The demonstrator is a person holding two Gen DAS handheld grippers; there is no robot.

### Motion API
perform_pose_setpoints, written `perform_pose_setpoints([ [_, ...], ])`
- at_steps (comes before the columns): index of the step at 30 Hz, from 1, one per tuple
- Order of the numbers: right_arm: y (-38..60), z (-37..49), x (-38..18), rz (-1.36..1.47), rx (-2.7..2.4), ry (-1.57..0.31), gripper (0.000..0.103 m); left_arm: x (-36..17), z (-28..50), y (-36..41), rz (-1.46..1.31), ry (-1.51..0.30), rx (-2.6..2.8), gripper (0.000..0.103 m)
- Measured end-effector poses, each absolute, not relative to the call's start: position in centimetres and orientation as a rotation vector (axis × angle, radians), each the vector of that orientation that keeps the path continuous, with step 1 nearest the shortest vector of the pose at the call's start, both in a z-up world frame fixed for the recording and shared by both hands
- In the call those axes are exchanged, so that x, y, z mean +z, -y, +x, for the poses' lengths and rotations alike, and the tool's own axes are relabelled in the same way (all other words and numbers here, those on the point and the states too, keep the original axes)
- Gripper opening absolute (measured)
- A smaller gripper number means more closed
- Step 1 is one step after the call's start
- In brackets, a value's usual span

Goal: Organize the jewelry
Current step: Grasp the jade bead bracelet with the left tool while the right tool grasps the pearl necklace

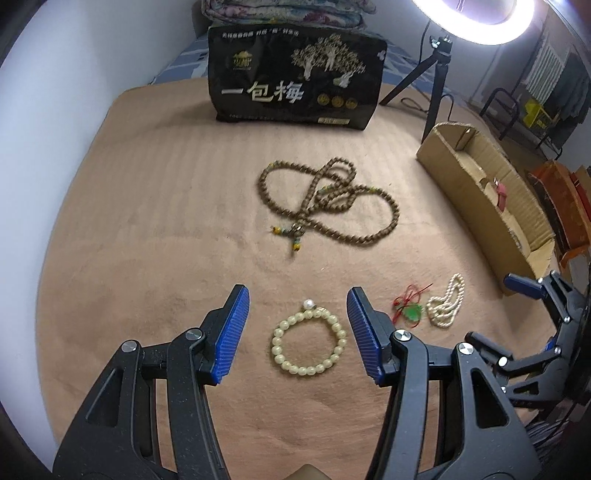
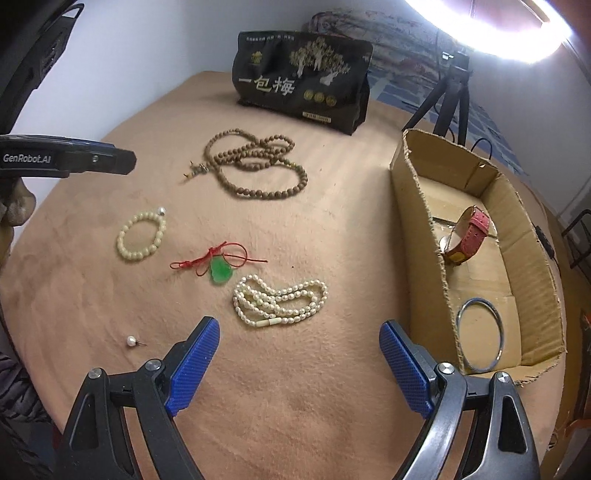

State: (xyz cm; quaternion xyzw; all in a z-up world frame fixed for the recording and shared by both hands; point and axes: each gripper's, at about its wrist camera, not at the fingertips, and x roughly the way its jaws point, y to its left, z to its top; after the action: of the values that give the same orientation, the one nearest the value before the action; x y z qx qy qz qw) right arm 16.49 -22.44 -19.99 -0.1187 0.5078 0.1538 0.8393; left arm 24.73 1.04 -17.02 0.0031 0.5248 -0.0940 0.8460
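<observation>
Left wrist view: cream bead bracelet lies between open, empty jaws.

This is a bedroom in a home, set up for filming. The work surface is a bed covered by a tan blanket, with folded quilts stacked against the white wall. A ring light on a tripod stands on it, and a radiator lines the far wall.
</observation>
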Motion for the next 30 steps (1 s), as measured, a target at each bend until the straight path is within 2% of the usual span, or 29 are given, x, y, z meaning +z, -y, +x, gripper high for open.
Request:
perform_pose_setpoints([
  [12, 20.9, 17.5, -21.4, -0.281, 0.378, -1.094, 0.092, -22.8, 24.6, -3.4, -0.030, -1.279, -0.159, 0.056],
  [26, 19.7, 19.6, -24.1, -0.300, 0.370, -1.166, 0.096, -24.0, 24.3, -2.8, 0.029, -1.278, -0.148, 0.056],
  [30, 19.9, 20.0, -24.3, -0.290, 0.366, -1.177, 0.098, -24.1, 24.6, -2.2, 0.054, -1.271, -0.128, 0.047],
])
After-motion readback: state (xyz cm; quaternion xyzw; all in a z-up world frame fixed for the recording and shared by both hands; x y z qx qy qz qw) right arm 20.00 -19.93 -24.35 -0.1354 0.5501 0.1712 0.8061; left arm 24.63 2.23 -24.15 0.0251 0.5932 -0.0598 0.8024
